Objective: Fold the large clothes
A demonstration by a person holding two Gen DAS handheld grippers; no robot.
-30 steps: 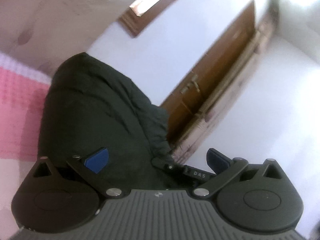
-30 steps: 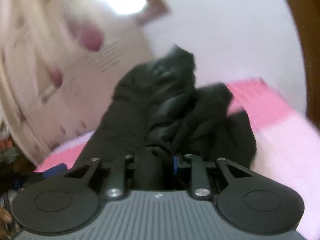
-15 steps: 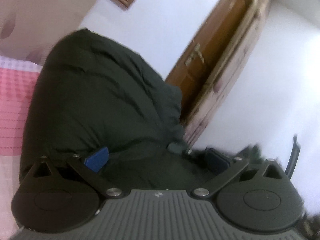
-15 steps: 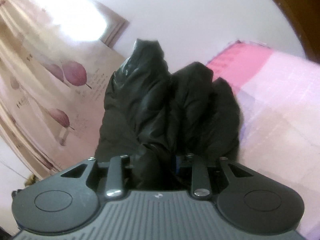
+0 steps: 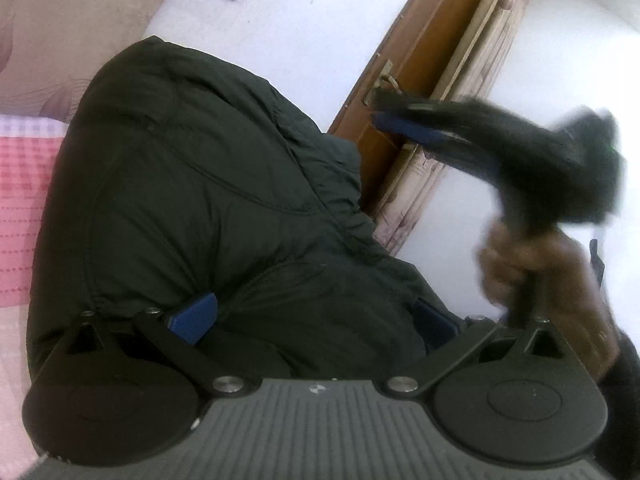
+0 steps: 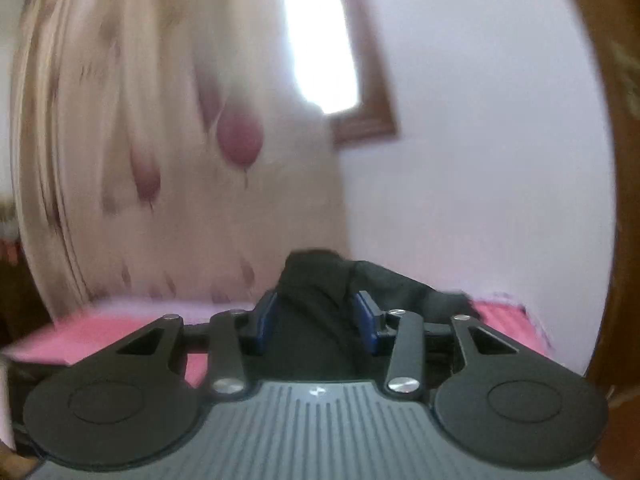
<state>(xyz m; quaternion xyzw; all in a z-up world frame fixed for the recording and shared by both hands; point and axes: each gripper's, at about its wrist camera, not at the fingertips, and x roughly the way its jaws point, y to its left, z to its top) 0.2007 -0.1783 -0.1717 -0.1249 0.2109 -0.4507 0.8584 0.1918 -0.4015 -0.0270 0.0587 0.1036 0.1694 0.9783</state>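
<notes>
The dark jacket (image 5: 208, 200) lies bunched on the pink bed (image 5: 20, 216). The left hand-held gripper (image 5: 312, 320) is spread wide against it, gripping nothing (probably to steady the bulk). The right hand-held gripper (image 6: 316, 316) is parted too, a fold loose between its pads.

The left gripper (image 5: 312, 320) had its jaws spread wide. The right gripper (image 6: 316, 320), blurred in the left wrist view, had its jaws parted, gripped by a bare hand (image 5: 532, 264).
</notes>
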